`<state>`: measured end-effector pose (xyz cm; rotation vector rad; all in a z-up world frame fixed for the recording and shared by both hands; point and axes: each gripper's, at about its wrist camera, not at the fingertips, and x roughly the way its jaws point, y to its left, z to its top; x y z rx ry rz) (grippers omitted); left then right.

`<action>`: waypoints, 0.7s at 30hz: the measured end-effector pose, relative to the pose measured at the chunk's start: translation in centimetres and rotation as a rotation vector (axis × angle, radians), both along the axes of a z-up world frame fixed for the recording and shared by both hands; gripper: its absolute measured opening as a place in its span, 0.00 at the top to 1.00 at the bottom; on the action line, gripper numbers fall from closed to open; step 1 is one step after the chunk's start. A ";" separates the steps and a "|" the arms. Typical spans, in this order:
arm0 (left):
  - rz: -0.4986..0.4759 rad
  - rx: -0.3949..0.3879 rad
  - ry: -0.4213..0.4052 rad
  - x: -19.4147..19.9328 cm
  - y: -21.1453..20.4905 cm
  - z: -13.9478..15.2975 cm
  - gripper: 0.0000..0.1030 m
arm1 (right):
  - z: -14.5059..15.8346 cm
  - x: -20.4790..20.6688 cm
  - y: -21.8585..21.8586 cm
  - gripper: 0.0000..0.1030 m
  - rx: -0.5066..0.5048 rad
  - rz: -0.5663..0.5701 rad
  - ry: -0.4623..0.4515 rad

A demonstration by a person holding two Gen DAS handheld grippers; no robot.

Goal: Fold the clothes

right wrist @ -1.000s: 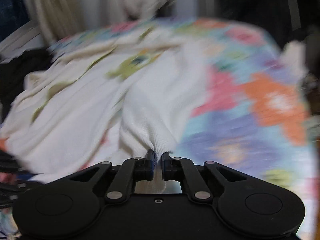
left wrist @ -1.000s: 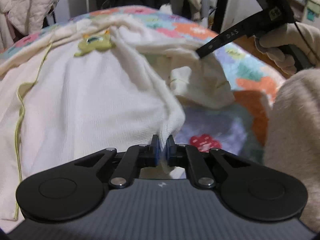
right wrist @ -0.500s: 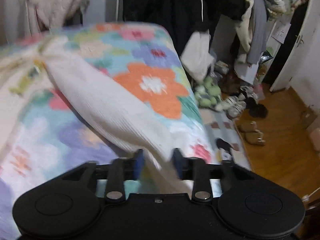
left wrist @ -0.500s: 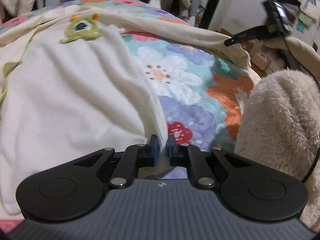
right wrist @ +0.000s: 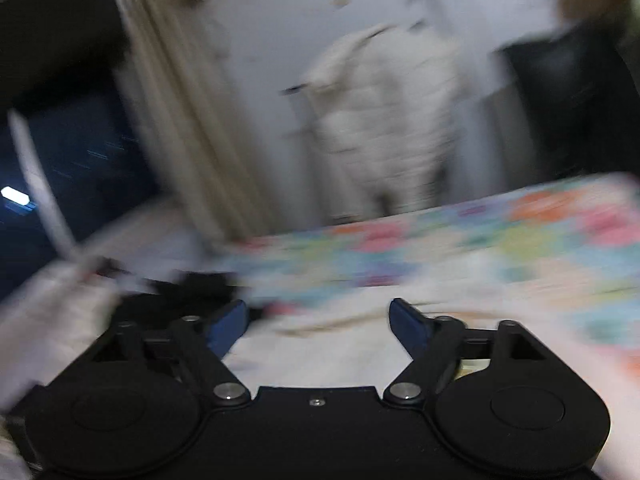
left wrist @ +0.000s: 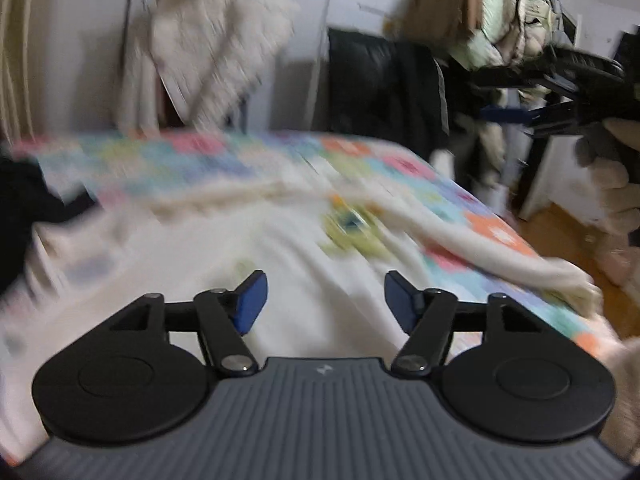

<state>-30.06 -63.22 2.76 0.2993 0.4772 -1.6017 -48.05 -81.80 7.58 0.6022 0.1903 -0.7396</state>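
Both grippers spread wide and empty above a cream garment on a flowered bed.

Left wrist view: the left gripper [left wrist: 322,300] has its blue-padded fingers [left wrist: 250,300] far apart, gripping nothing; the cream garment [left wrist: 296,264], soft knit with a green patch [left wrist: 350,226], lies spread below, one sleeve [left wrist: 500,256] trailing across the floral bedspread [left wrist: 404,162]. All is motion-blurred. Right wrist view: the right gripper [right wrist: 316,326] is likewise spread and empty, over blurred cream cloth [right wrist: 320,360]; a pale quilted jacket [right wrist: 384,120] hangs behind by the wall.
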 end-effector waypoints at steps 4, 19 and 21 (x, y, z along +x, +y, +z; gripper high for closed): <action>0.017 -0.001 -0.184 2.0 -5.2 1.2 0.36 | -3.8 4.0 -5.3 0.21 0.098 -0.084 -0.018; -0.073 0.216 -0.571 5.8 -25.5 -7.5 0.36 | -14.7 7.2 -10.0 0.37 0.040 -0.063 0.248; -0.089 0.255 -0.582 6.4 -27.7 -8.7 0.65 | -15.3 7.0 -10.4 0.37 0.049 -0.065 0.239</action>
